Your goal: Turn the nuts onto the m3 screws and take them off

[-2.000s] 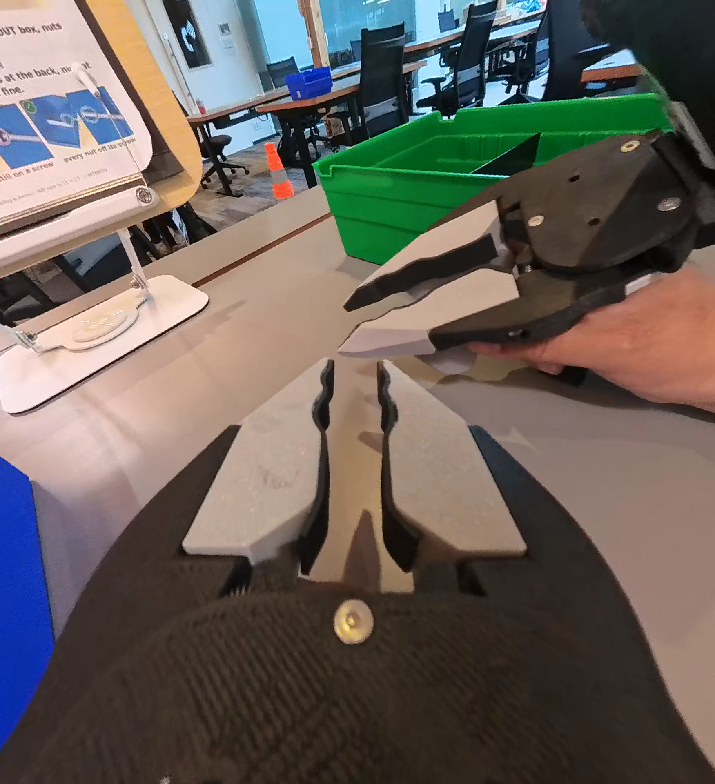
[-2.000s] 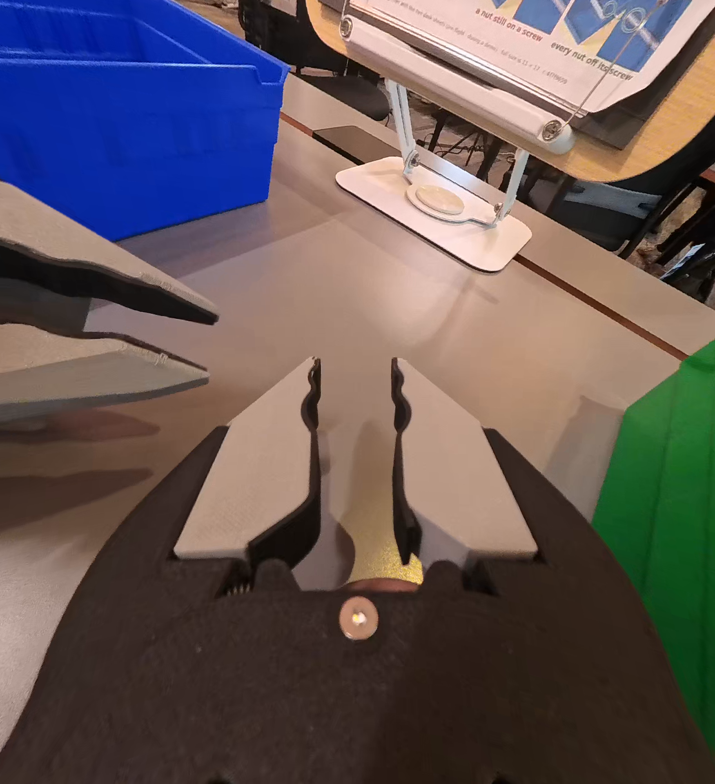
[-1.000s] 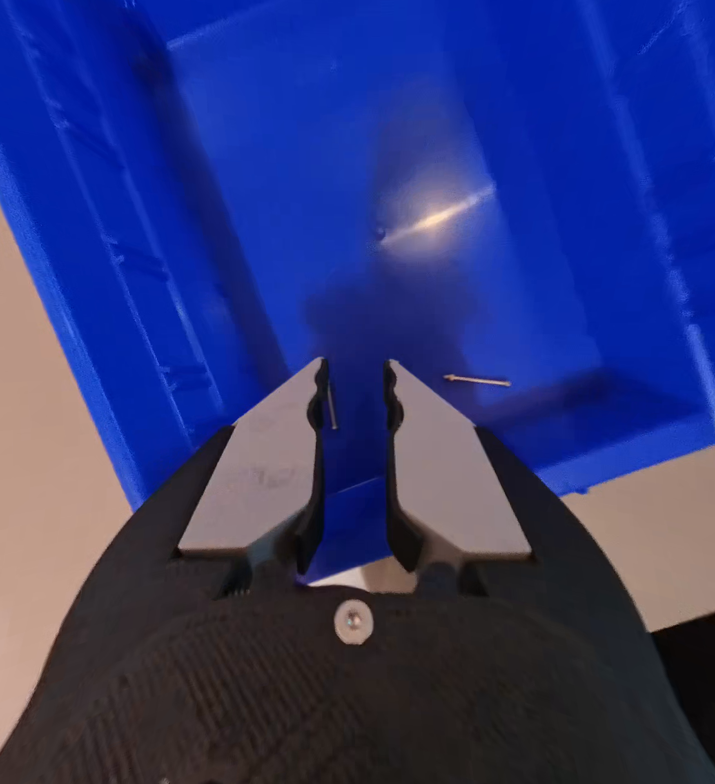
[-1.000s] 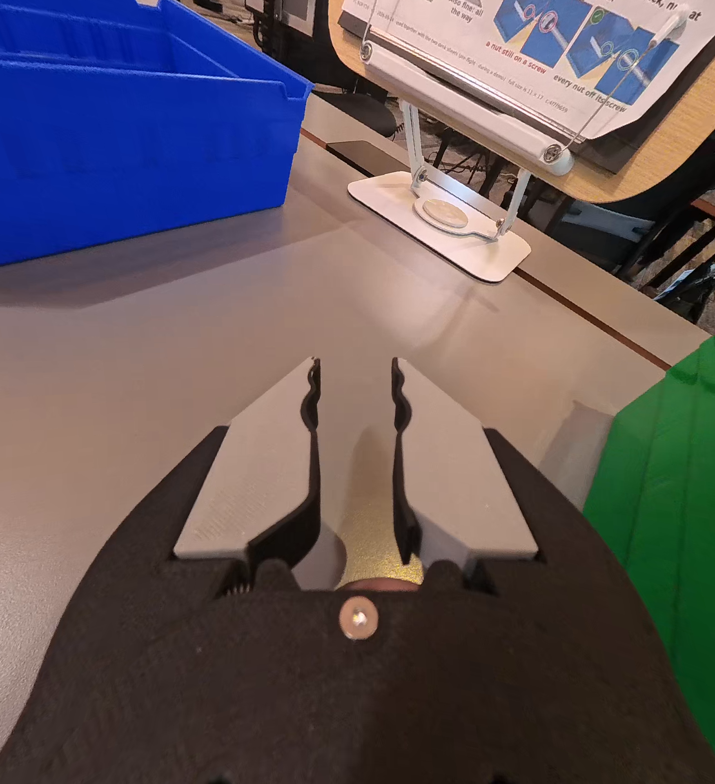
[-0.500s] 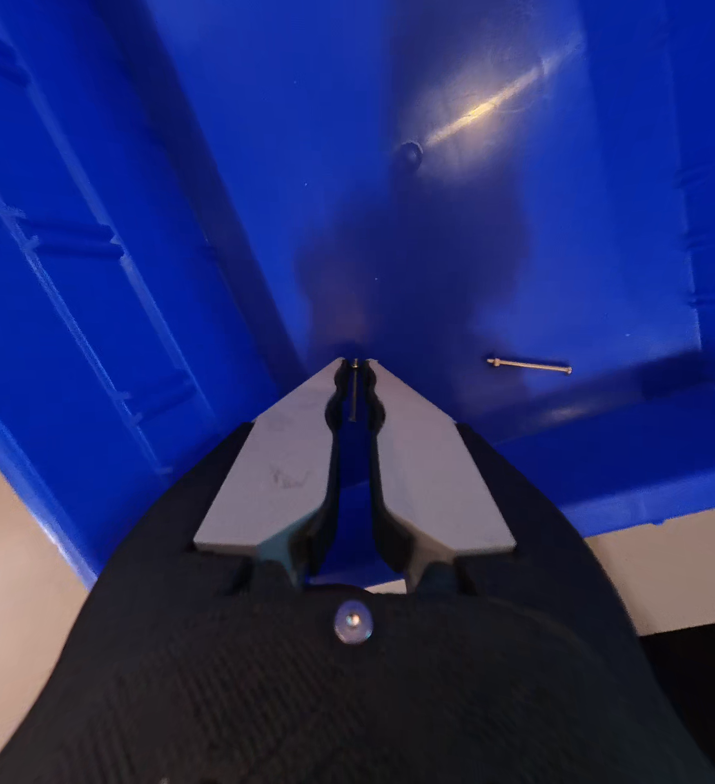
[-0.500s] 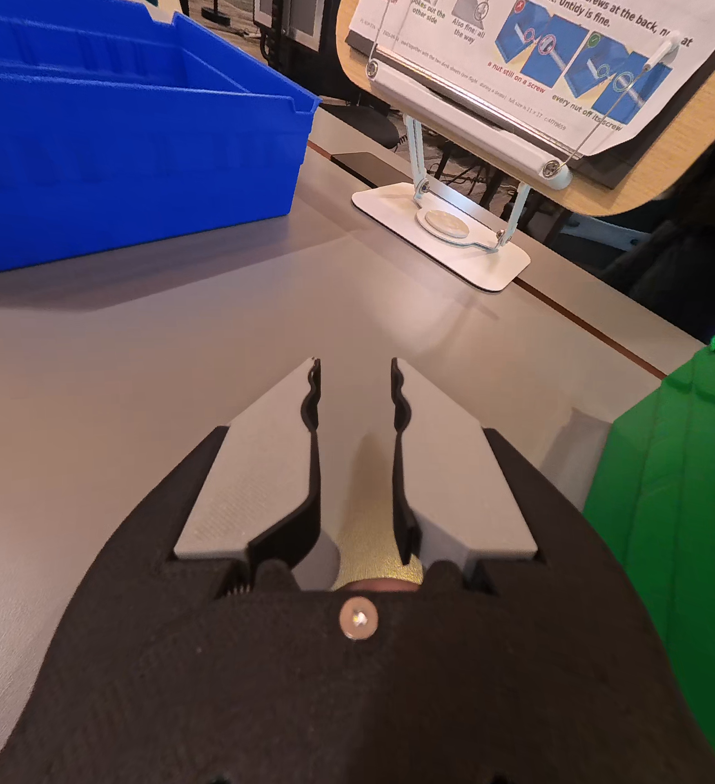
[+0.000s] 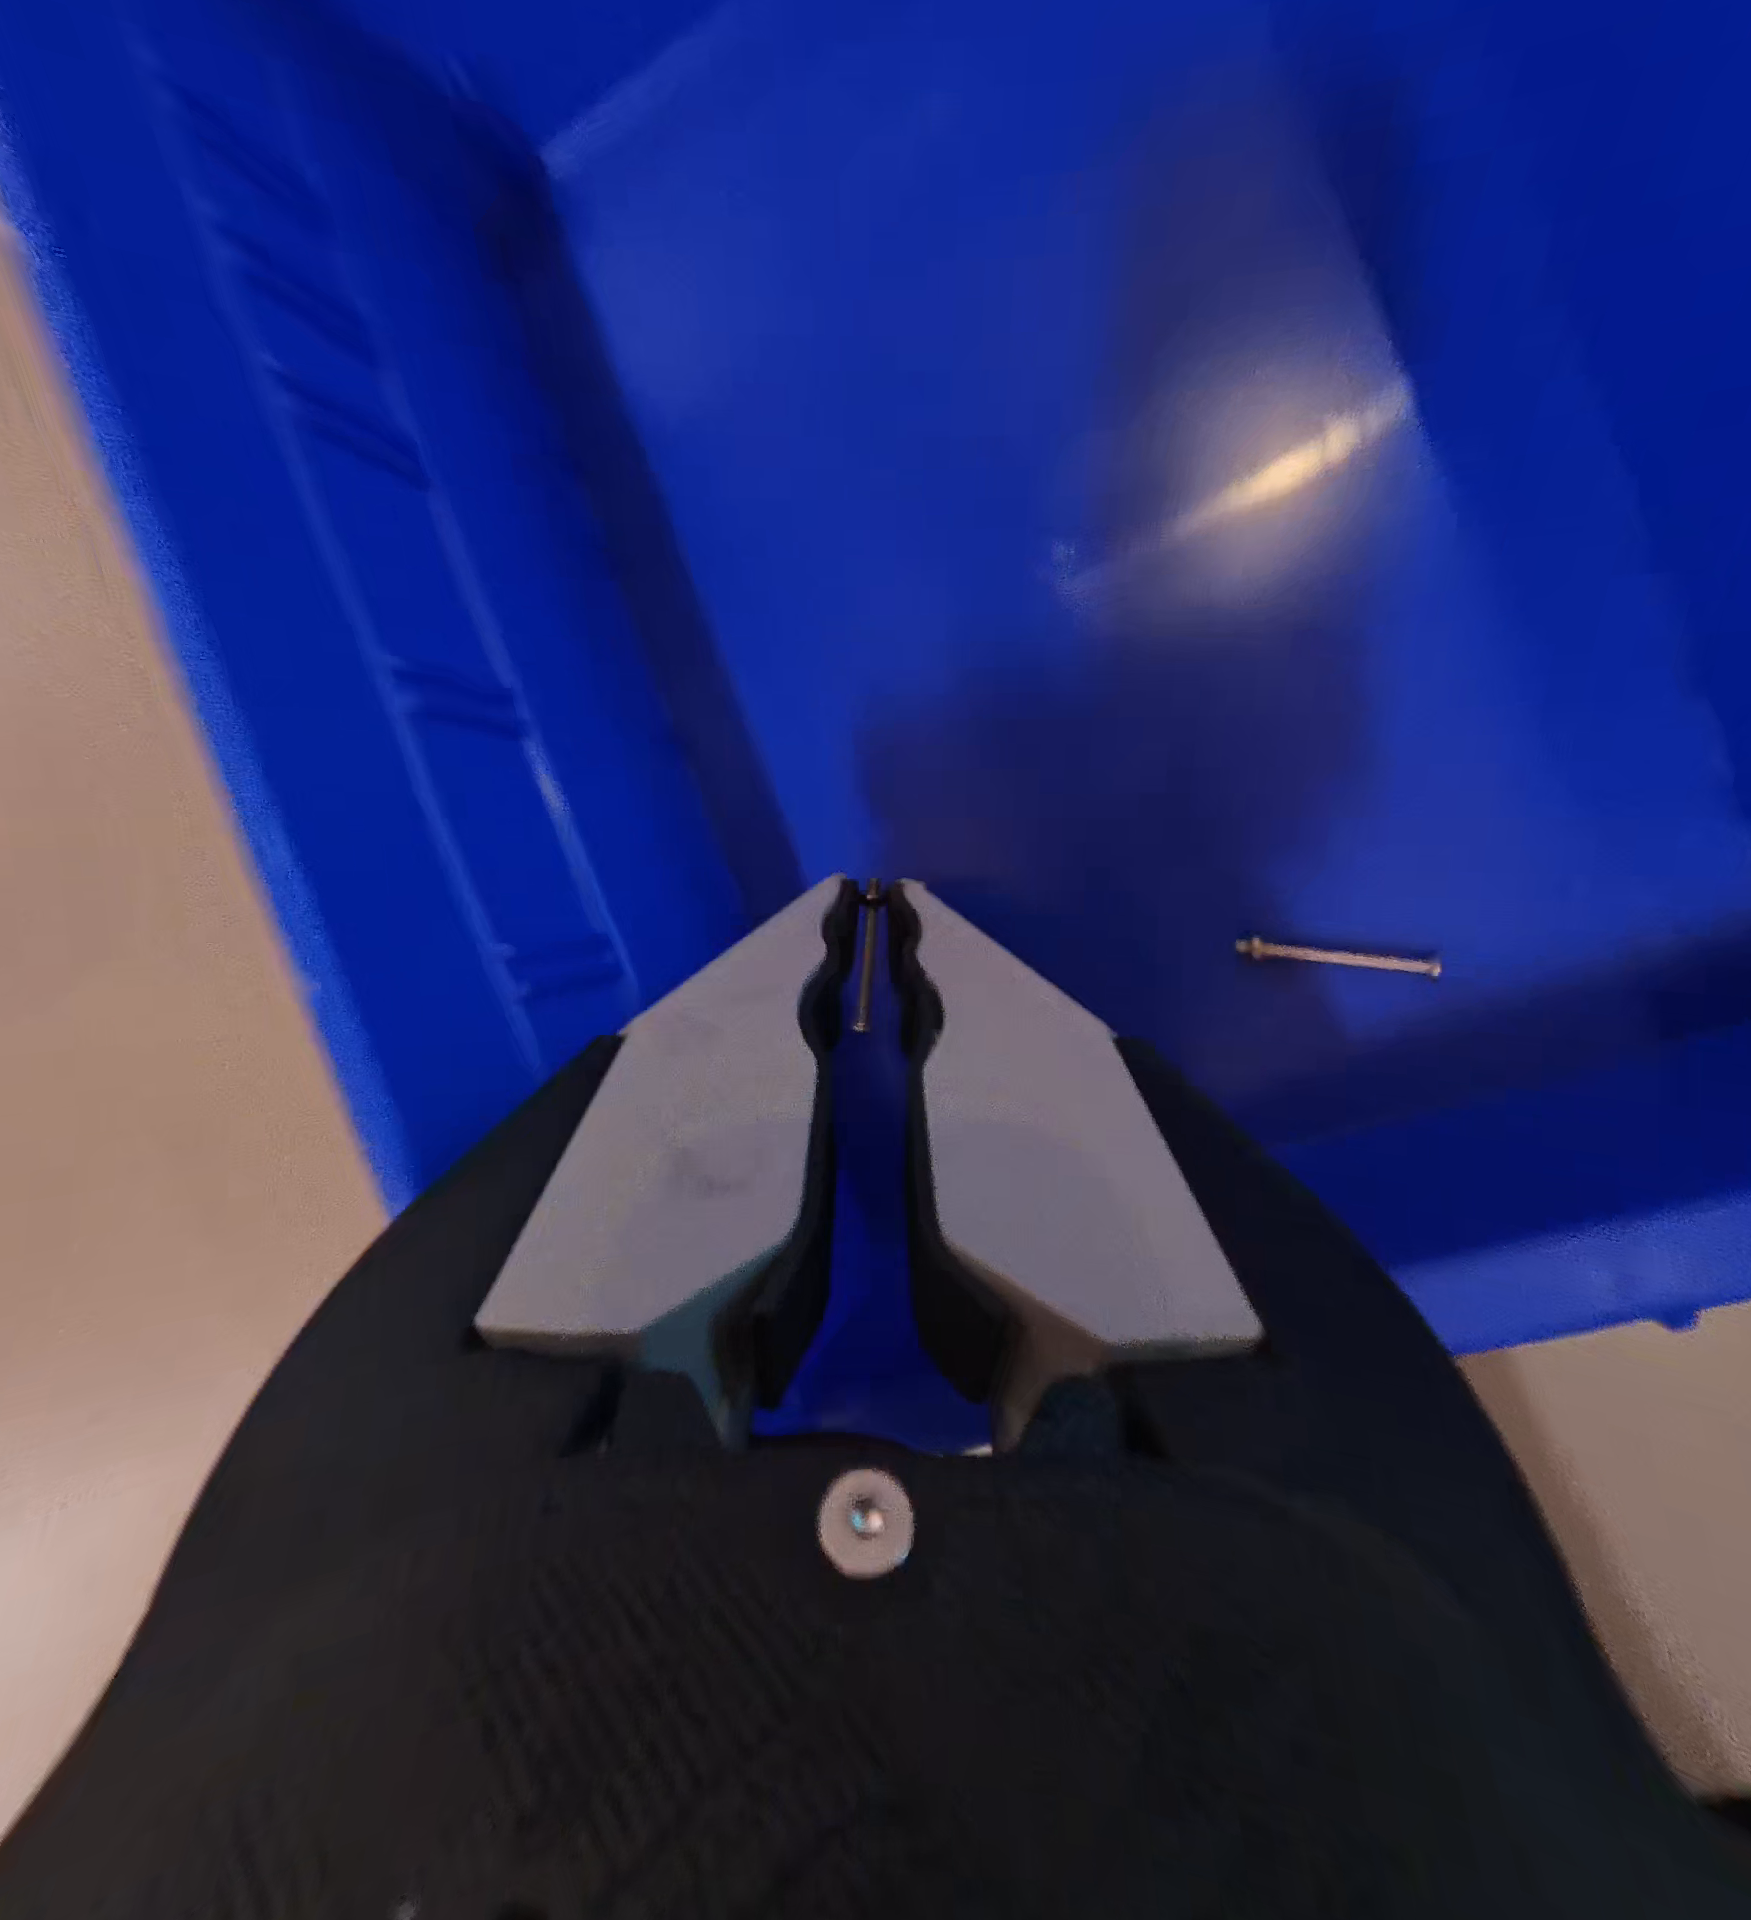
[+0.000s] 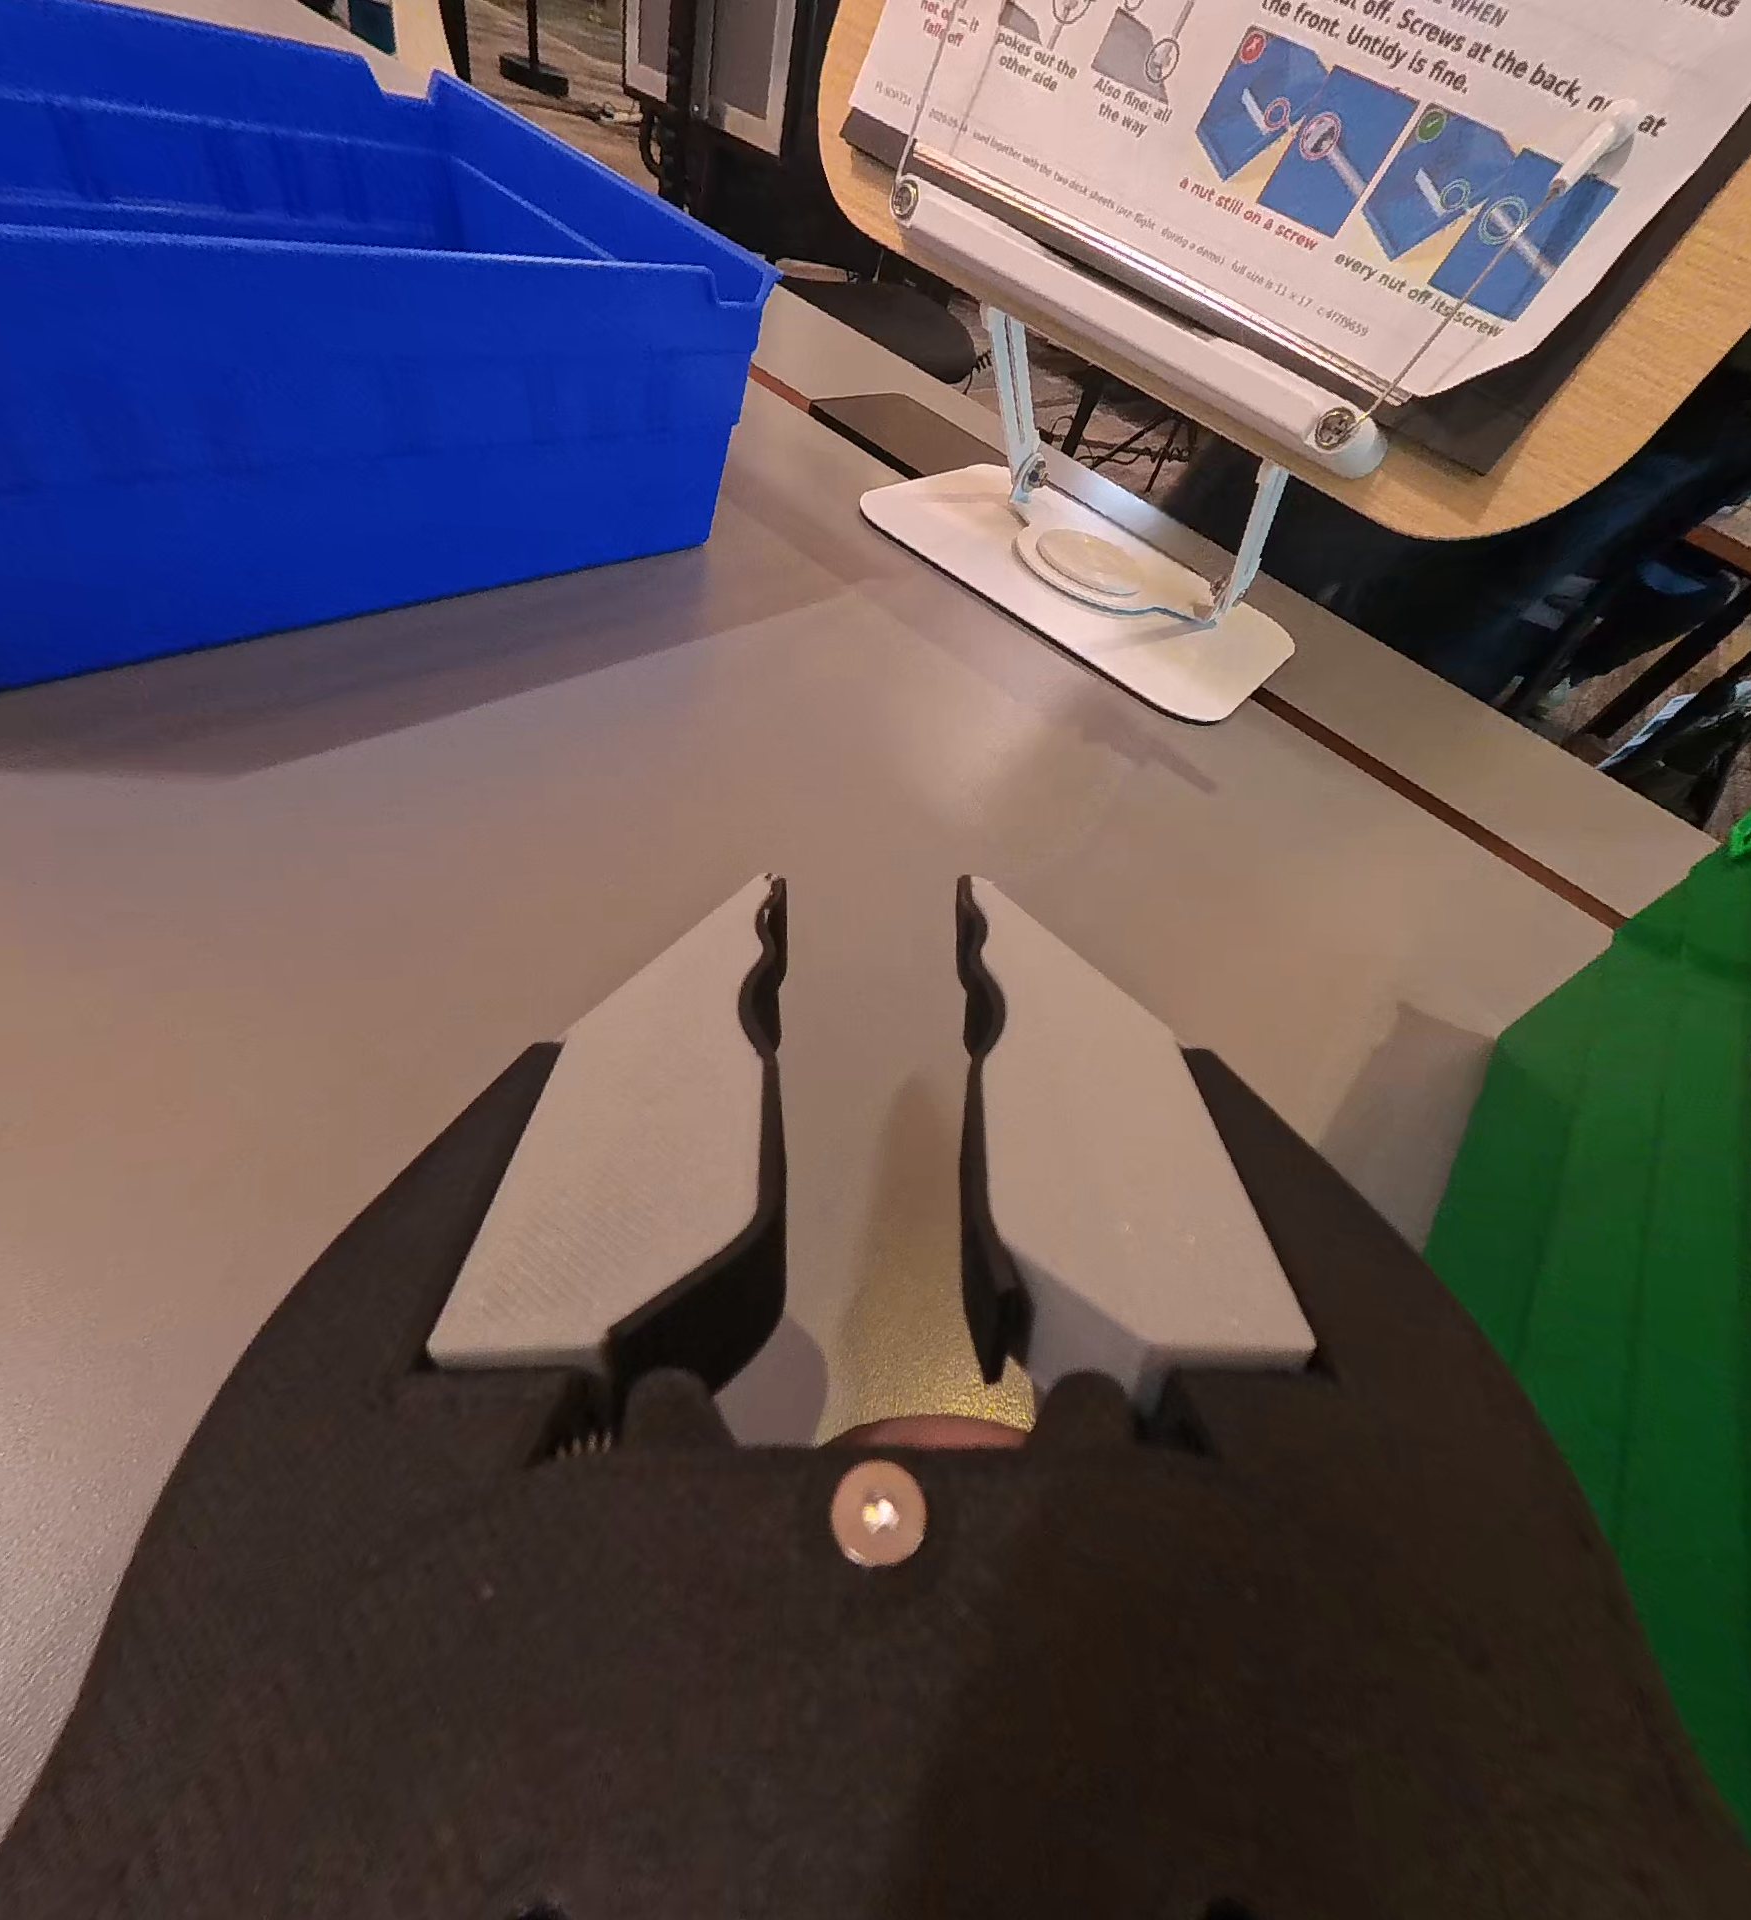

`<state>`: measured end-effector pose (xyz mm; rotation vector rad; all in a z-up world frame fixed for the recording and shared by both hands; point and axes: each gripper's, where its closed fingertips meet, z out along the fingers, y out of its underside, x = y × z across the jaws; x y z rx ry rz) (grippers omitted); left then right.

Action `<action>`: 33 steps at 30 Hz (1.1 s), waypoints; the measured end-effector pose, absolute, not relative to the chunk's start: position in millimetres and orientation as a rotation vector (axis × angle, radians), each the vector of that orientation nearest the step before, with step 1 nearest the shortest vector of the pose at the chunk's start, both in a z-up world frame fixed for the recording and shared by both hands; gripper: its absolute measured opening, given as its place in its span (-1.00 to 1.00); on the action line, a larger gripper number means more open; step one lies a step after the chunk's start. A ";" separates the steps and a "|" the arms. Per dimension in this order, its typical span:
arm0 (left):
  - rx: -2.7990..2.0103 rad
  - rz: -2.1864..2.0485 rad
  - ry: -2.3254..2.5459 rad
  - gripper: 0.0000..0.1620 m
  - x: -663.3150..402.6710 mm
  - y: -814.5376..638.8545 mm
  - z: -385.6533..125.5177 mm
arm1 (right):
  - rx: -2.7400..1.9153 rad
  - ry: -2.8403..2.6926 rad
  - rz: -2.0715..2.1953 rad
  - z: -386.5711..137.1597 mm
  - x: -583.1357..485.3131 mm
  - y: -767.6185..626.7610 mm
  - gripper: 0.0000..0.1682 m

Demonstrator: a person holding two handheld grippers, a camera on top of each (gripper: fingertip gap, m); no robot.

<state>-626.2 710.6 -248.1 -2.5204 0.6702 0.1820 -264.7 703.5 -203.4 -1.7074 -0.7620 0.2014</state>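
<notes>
My left gripper [image 7: 872,885] is over the blue bin [image 7: 954,416], shut on a thin metal screw [image 7: 865,966] that runs back between the finger pads. A second screw [image 7: 1336,957] lies on the bin floor to the right, with what looks like a nut near its left end. My right gripper [image 8: 869,883] is open and empty, low over the grey table [image 8: 435,852], between the blue bin [image 8: 310,416] at the left and the green bin [image 8: 1660,1195] at the right.
A white stand [image 8: 1089,582] holding an instruction sheet on a wooden board [image 8: 1370,187] sits at the table's far edge. Chairs and desks stand beyond the table. The table's beige surface [image 7: 71,1039] shows left of the blue bin. Left tips to right tips: about 35 cm.
My left gripper swung from the table into the blue bin, closed on a screw and has now lifted a little with it. My right gripper stayed open, tilting slightly.
</notes>
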 end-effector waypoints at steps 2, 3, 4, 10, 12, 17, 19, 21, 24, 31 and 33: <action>-2.373 0.206 0.645 -0.95 -619.9 719.6 -224.2 | -1.707 -0.764 0.203 -203.6 -265.3 703.5 -0.65; -2.304 0.215 0.634 -0.95 -615.7 722.2 -212.5 | -1.708 -0.766 0.200 -203.9 -265.4 703.7 -0.65; -2.231 0.228 0.625 -0.95 -611.0 724.3 -200.4 | -1.709 -0.768 0.198 -204.6 -265.7 703.7 -0.65; -1.912 0.282 0.629 -0.96 -567.8 718.3 -143.2 | -1.712 -0.771 0.189 -206.0 -265.5 704.3 -0.65; -1.851 0.258 0.643 -0.96 -545.8 712.7 -130.9 | -1.712 -0.766 0.191 -205.6 -264.8 704.6 -0.65; -1.742 0.200 0.683 -0.96 -495.6 701.1 -110.5 | -1.711 -0.760 0.195 -204.8 -263.9 704.6 -0.65; -1.713 0.162 0.695 -0.96 -476.8 696.9 -106.0 | -1.706 -0.759 0.196 -203.7 -264.0 704.2 -0.65; -1.692 0.118 0.706 -0.96 -458.6 692.6 -103.6 | -1.702 -0.759 0.198 -202.7 -264.0 703.8 -0.65; -1.642 -0.012 0.721 -0.96 -422.3 682.5 -100.6 | -1.681 -0.771 0.224 -199.2 -267.4 700.8 -0.63; -1.550 -0.440 0.735 -0.96 -334.8 668.8 -109.0 | -1.494 -0.873 0.527 -170.2 -297.3 665.6 -0.64; -1.517 -0.585 0.723 -0.96 -318.5 665.0 -111.6 | -1.455 -0.885 0.542 -165.1 -299.2 660.9 -0.64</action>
